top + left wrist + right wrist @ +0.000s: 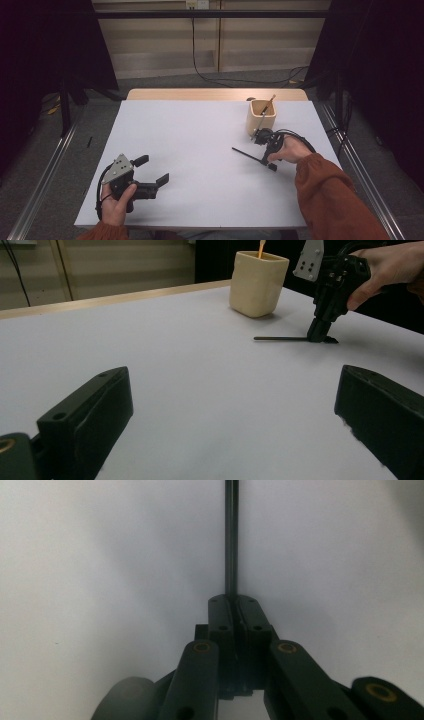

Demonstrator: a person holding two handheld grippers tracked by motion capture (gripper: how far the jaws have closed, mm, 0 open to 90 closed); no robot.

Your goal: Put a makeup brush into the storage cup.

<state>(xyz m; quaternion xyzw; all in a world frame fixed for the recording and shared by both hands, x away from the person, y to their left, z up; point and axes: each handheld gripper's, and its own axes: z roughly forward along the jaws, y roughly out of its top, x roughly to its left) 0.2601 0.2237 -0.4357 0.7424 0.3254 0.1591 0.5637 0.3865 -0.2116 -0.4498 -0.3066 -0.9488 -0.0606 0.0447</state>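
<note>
A thin black rod (247, 154) lies flat on the white table top (200, 125), right of centre. My right gripper (270, 163) points down at the rod's near end and is shut on it; in the right gripper view the closed jaws (231, 602) pinch the rod (230, 535), which runs straight away from them. The left gripper view shows that gripper (320, 336) holding the rod (280, 338) against the table. My left gripper (156, 168) rests at the front left, open with nothing between its fingers (95, 410).
A cream square cup (261, 120) stands just behind the right gripper, with a wooden-handled stick (268, 105) leaning in it; the cup (257, 282) also appears in the left gripper view. A strip of bare wood (215, 94) edges the table's far side.
</note>
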